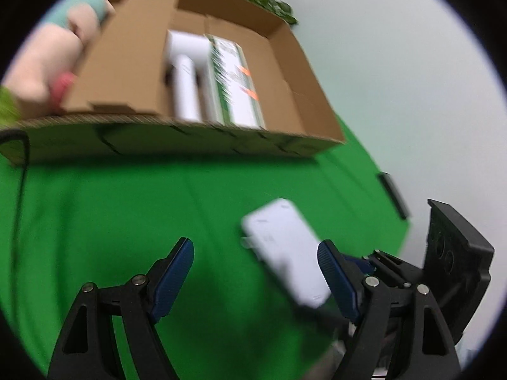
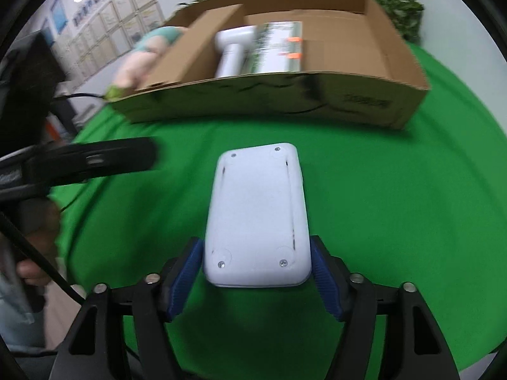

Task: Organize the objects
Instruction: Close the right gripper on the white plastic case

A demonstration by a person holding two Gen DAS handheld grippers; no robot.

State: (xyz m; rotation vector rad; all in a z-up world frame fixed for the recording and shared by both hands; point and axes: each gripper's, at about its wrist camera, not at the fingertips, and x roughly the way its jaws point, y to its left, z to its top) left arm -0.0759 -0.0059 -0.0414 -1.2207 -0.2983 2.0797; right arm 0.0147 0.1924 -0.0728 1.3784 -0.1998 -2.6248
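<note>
My right gripper (image 2: 256, 262) is shut on a white rounded device (image 2: 256, 215), underside up, with screws showing, held above the green table (image 2: 396, 221). The device also shows in the left wrist view (image 1: 285, 250), blurred, with the right gripper (image 1: 364, 269) behind it. My left gripper (image 1: 255, 259) is open and empty over the green cloth. An open cardboard box (image 2: 285, 95) lies beyond; it holds a white hair-dryer-like item (image 2: 233, 47) and a green-and-white printed package (image 2: 279, 47). The box also shows in the left wrist view (image 1: 177, 139).
A pink and teal plush toy (image 1: 57, 50) lies left of the box. Leafy plants (image 2: 399, 9) stand behind it. A black cable (image 1: 20, 190) runs down the left. The table edge (image 1: 393, 190) is at the right, with a white wall beyond.
</note>
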